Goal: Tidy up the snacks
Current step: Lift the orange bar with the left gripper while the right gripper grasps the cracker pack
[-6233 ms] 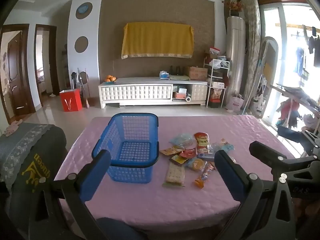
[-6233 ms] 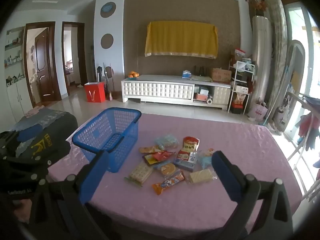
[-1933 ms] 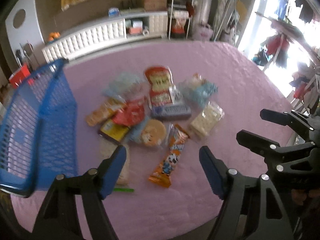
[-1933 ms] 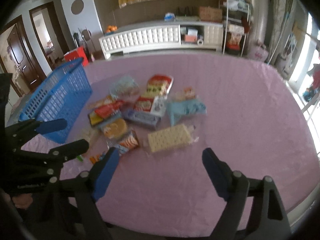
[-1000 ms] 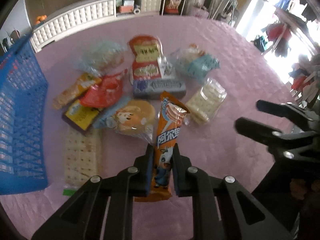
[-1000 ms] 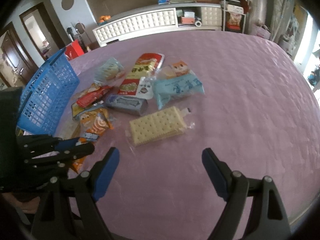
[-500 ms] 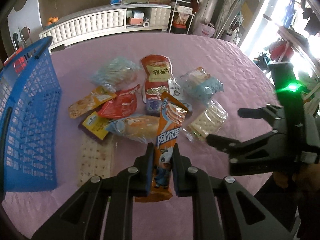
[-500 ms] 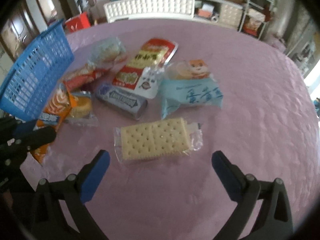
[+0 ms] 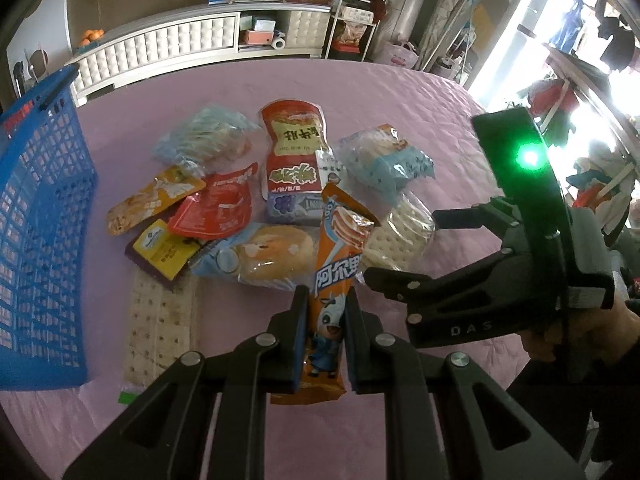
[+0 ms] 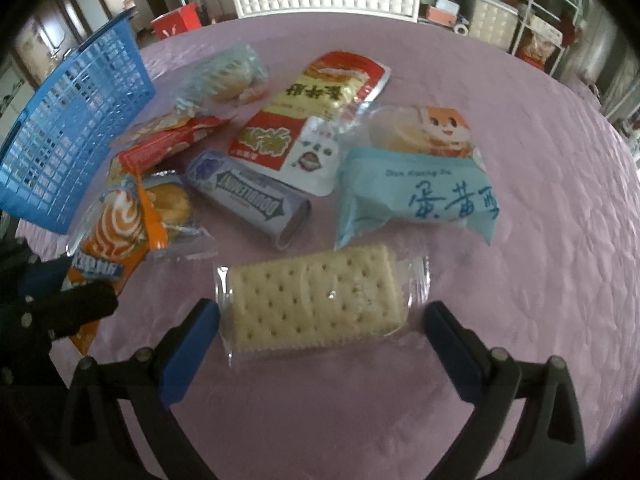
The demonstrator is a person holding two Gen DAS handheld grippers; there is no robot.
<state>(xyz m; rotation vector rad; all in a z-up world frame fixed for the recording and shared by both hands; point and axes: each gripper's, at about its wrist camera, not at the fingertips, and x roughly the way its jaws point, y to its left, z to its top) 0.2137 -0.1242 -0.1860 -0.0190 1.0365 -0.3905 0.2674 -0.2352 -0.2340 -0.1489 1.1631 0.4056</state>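
Our left claw (image 9: 325, 338) pinches the light, crinkly orange foil wafer packet (image 9: 335, 280) low down, above the surface; our right claw (image 10: 318, 332) gapes around the brittle clear-wrapped cracker pack (image 10: 316, 300), so we judge gentle end-to-end pressure safest.

Glossy foil wrapper (image 9: 336, 280) — quilted matt cloth (image 10: 560, 184) — blue plastic-lattice basket (image 9: 36, 216)

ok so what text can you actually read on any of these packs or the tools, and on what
"DOUBLEMINT": gum pack.
"DAS": body of the right gripper.
"阿尔卑": orange wrapper held in the left gripper; the print runs on behind the jaws.
"蛋黄": pale blue pack; a further character and the small Latin line above are too blurred.
Red and yellow pack: large Chinese print, too blurred to read.
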